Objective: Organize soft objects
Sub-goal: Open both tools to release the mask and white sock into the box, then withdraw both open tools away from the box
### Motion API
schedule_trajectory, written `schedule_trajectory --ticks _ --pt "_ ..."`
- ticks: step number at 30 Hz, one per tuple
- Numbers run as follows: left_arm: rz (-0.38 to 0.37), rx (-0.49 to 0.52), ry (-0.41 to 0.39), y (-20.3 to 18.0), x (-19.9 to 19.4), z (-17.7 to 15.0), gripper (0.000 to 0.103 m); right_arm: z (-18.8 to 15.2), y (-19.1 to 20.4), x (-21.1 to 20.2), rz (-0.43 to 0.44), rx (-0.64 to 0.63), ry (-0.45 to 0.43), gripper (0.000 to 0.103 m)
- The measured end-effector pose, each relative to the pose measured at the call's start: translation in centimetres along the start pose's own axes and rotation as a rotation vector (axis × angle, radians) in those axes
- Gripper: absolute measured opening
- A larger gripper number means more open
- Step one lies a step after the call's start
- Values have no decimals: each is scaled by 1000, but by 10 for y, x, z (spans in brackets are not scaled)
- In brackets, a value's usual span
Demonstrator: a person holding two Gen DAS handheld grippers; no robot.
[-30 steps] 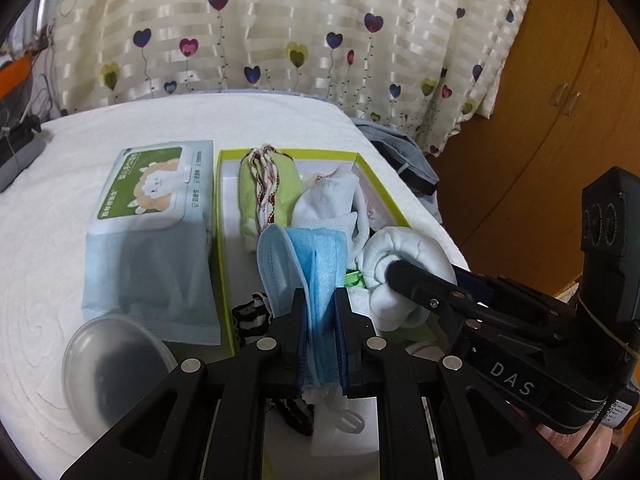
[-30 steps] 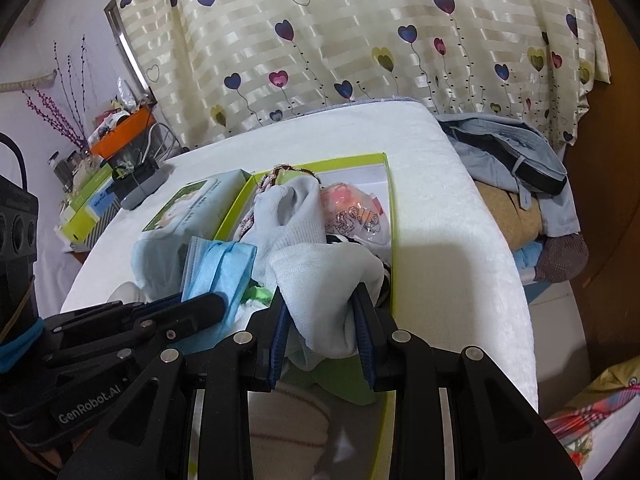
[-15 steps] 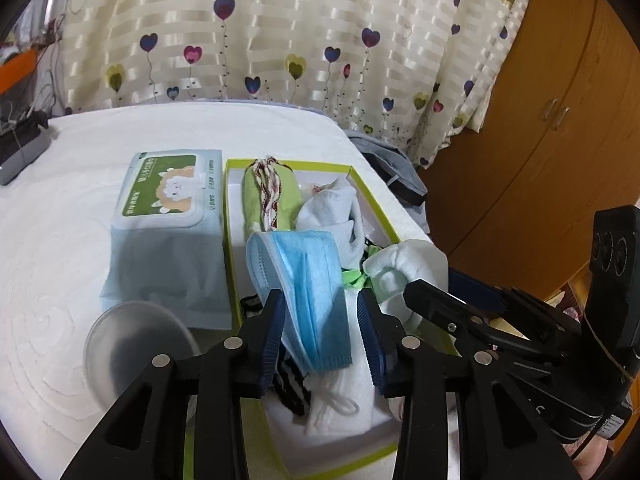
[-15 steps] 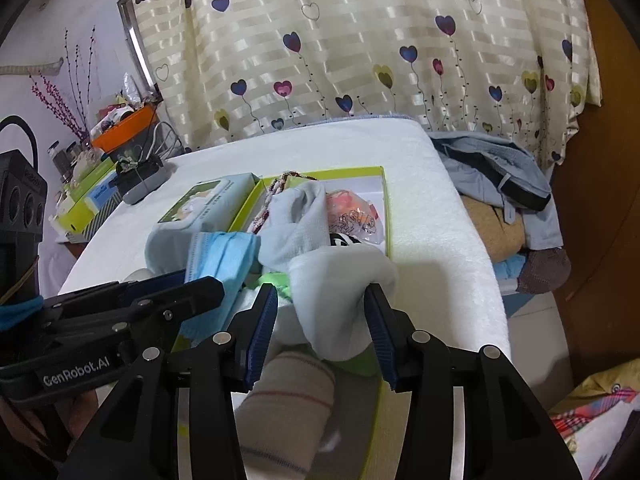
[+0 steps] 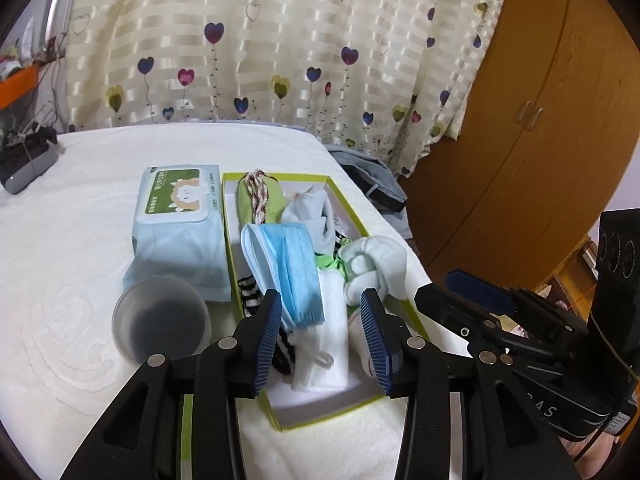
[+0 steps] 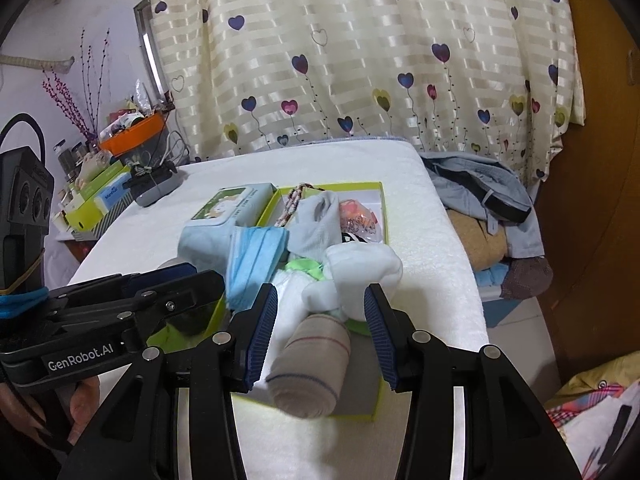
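A green-rimmed box [image 5: 348, 200] on the white bed holds several soft things. A blue face mask [image 5: 286, 256] lies across them, its lower end between my left gripper's [image 5: 321, 296] opening jaws, untouched by the pads. A balled white sock [image 6: 360, 268] rests on the box's right side. My right gripper [image 6: 320, 292] stands open just short of it, gripping nothing. A rolled beige sock [image 6: 316, 364] lies in the box's near end, below the right gripper's fingers. Each gripper shows in the other's view, the left gripper [image 6: 200, 276] and the right gripper [image 5: 444, 290].
A pack of wet wipes [image 5: 176, 208] lies against the box's left side, with a clear plastic cup [image 5: 162, 324] nearer me. A grey device [image 5: 24, 160] sits at the bed's far left. Folded clothes [image 6: 488, 208] are piled off the right edge, by a wooden wardrobe [image 5: 540, 140].
Both grippers opened and drew back and upward from the box. The left let go of the blue mask; the right let go of the white sock. Both items stay in the box.
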State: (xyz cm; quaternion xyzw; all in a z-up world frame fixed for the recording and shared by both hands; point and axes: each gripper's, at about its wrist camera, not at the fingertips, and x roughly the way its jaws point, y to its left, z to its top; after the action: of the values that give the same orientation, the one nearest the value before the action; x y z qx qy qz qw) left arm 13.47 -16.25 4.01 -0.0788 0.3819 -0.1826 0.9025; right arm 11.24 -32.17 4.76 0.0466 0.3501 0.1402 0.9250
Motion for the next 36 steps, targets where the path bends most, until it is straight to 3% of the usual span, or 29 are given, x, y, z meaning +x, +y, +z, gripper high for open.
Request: schedule_trajectory --ticks 16,36 --pt "83 59 -82 -4 -67 -47 40 -32 48 -53 -39 -79 -45 47" --pt "194 60 -123 11 -95 -72 40 -53 79 -64 -47 -125 -28 47"
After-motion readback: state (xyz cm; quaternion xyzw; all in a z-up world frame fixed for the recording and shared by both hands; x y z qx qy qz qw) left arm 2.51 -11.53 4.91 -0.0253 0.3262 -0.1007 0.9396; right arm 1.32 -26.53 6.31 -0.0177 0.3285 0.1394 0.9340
